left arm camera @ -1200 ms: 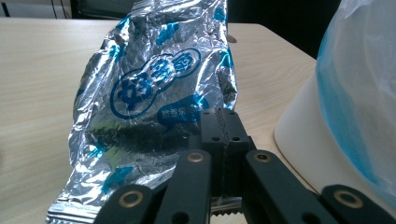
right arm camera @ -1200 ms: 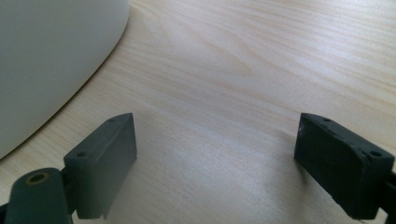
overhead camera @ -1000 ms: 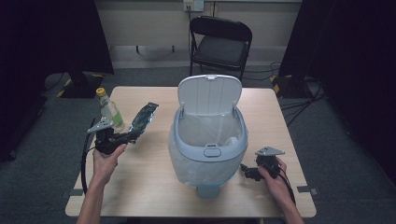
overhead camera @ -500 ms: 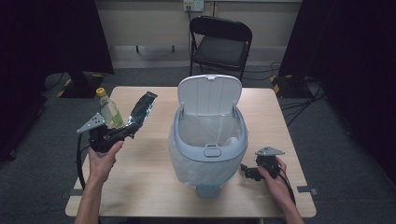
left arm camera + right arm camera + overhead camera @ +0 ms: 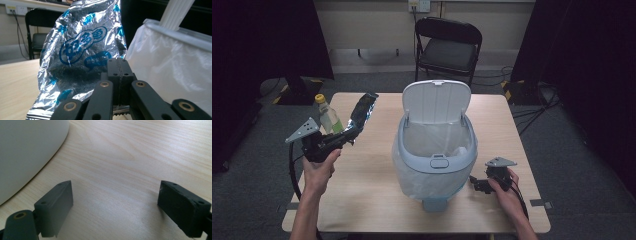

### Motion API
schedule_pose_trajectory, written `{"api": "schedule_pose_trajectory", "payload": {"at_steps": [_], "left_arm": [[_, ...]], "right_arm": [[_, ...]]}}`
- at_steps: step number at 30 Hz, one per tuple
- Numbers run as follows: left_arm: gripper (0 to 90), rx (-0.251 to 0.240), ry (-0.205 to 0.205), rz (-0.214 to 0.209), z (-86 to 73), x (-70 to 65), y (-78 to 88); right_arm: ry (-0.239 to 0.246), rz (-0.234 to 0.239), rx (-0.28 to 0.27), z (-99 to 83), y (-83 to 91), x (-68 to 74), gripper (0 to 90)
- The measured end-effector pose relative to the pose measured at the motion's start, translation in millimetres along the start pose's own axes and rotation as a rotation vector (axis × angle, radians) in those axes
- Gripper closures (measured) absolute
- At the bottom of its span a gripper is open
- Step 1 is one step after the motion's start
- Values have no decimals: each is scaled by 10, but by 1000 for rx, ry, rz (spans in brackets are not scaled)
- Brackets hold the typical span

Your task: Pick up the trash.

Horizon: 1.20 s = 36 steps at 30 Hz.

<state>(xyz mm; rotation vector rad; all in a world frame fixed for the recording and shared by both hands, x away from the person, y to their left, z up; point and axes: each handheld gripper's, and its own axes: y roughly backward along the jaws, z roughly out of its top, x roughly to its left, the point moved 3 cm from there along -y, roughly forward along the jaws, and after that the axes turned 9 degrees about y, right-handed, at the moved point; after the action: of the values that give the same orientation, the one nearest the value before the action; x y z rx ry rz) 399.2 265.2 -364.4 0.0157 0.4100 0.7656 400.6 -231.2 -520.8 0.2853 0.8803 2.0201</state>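
A crinkled silver foil snack bag (image 5: 362, 112) with blue print is held up above the table's left side, my left gripper (image 5: 346, 136) shut on its lower edge. In the left gripper view the snack bag (image 5: 80, 60) stands right behind the closed jaws of my left gripper (image 5: 120, 67), with the bin liner (image 5: 172, 65) to their right. A pale blue pedal bin (image 5: 434, 150) with its lid up and a white liner stands mid-table. My right gripper (image 5: 477, 185) rests on the table at the bin's right, open, nothing between its fingers (image 5: 55, 207).
A clear bottle (image 5: 328, 116) with a yellow cap stands on the wooden table (image 5: 362, 200) behind the left gripper. A black folding chair (image 5: 447, 47) stands beyond the table's far edge. The bin's curved base (image 5: 27, 152) lies close to the right gripper's left jaw.
The left gripper has lifted the snack bag up and tilted it more upright, shifting slightly toward the bin. The right gripper has stayed put.
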Motion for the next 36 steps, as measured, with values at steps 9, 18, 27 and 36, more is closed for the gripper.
{"api": "schedule_pose_trajectory", "payload": {"at_steps": [9,18,27,36], "left_arm": [[900,-29,-18,-1,113,-98,57],[900,-74,-54,-24,270,-241,112],[900,-122,-92,-71,475,-427,101],[900,-169,-136,-120,649,-680,82]], "right_arm": [[0,0,0,0,0,0,119],[-1,0,1,0,0,0,119],[0,2,-1,0,-1,0,118],[0,0,0,0,0,0,119]]}}
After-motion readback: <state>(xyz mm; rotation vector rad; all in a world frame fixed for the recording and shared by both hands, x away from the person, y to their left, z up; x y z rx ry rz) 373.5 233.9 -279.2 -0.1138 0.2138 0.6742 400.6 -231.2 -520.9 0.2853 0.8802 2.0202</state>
